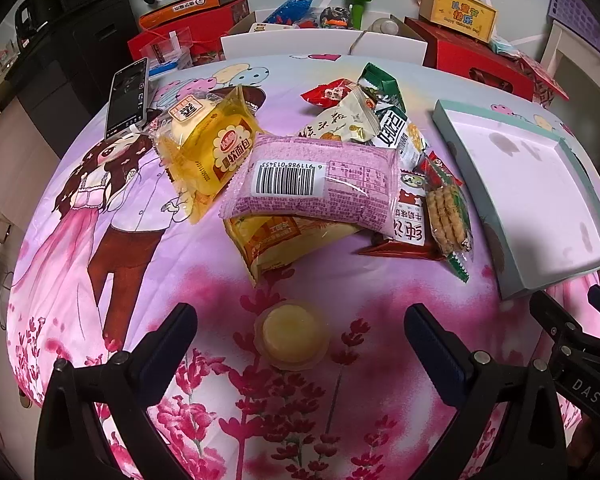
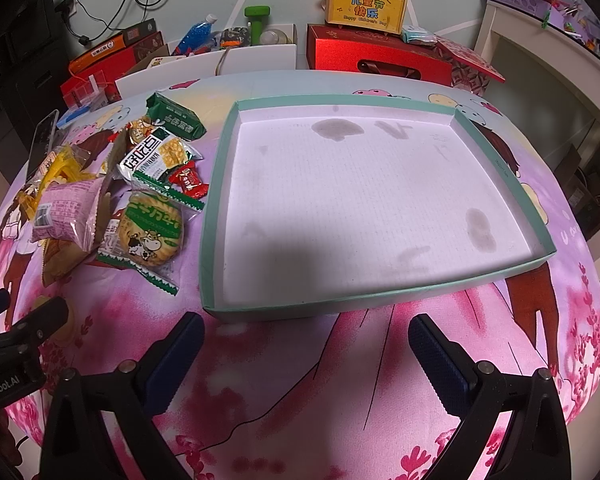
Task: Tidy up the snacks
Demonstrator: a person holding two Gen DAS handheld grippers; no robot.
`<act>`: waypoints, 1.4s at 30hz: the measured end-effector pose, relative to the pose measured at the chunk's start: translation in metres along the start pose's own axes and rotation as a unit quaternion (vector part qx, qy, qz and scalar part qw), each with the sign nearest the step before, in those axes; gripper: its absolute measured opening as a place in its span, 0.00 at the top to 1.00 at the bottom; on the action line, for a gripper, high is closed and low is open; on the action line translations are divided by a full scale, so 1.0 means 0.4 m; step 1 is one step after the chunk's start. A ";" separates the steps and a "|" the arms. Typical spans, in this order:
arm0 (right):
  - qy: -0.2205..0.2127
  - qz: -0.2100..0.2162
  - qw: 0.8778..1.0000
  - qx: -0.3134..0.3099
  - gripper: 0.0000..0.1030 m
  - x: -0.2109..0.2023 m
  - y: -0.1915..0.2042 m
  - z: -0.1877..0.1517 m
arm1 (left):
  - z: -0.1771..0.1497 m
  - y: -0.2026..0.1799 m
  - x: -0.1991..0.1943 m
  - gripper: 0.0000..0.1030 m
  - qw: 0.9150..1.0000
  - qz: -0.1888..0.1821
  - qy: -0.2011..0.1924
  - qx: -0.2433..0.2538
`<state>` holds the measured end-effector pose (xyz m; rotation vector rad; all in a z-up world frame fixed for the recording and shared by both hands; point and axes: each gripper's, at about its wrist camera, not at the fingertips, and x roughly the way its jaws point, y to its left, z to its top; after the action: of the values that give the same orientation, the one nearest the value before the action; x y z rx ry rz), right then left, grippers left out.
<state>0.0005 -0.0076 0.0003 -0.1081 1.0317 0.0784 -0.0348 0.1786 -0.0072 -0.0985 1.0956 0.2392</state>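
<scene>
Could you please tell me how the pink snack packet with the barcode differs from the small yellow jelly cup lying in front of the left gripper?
The pink snack packet is a flat, opaque pillow pack; the jelly cup is round and translucent. The packet is clearly larger than the cup. The packet lies on top of other snacks in the pile, while the cup sits alone on the cloth, nearest the open left gripper. Neither is in the teal tray yet.

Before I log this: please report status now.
Both tools open: left, right. Jelly cup between left fingers, ungrasped. Tray holds no snacks. Nothing blocking.

phone [image 1: 127, 98] left | red box [image 2: 376, 58] back | yellow box [image 2: 366, 4] atop it | green dumbbell [image 2: 257, 18]
</scene>
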 end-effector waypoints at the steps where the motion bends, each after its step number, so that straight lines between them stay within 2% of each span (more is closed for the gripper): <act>1: 0.000 0.000 1.000 0.000 0.00 0.000 -0.002 0.000 | 0.000 -0.001 0.000 0.00 1.000 0.000 0.000 0.000; 8: -0.010 0.004 1.000 0.005 0.00 -0.006 -0.009 0.004 | 0.000 -0.006 -0.004 0.00 1.000 -0.006 0.000 0.001; 13: -0.022 0.026 0.999 0.011 0.00 -0.021 -0.002 0.016 | -0.015 0.017 -0.018 0.00 1.000 -0.030 0.000 -0.006; 21: -0.029 0.100 0.994 0.027 0.01 -0.029 0.038 0.078 | -0.031 0.071 -0.006 0.01 0.997 -0.061 0.019 -0.046; 23: -0.027 0.118 0.992 0.030 0.05 -0.024 0.047 0.097 | -0.031 0.077 0.004 0.02 0.996 -0.065 0.027 -0.053; 25: -0.025 0.132 0.991 0.029 0.06 -0.016 0.062 0.113 | -0.028 0.081 0.017 0.16 0.995 -0.073 0.036 -0.059; 28: -0.018 0.139 0.990 0.021 0.13 -0.003 0.086 0.131 | -0.029 0.086 0.040 0.23 0.993 -0.082 0.054 -0.067; 35: 0.006 0.167 0.986 -0.003 0.27 0.035 0.146 0.155 | -0.023 0.091 0.051 0.45 0.991 -0.097 0.062 -0.073; 37: 0.013 0.174 0.985 -0.009 0.33 0.047 0.163 0.158 | -0.024 0.094 0.053 0.56 0.990 -0.103 0.063 -0.075; 42: 0.035 0.173 0.984 -0.016 0.36 0.084 0.187 0.159 | -0.026 0.111 0.060 0.65 0.990 -0.101 0.065 -0.079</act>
<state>0.0634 0.0750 -0.0001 0.0409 1.1123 0.4099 -0.0439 0.2232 -0.0316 -0.3700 1.1853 0.1382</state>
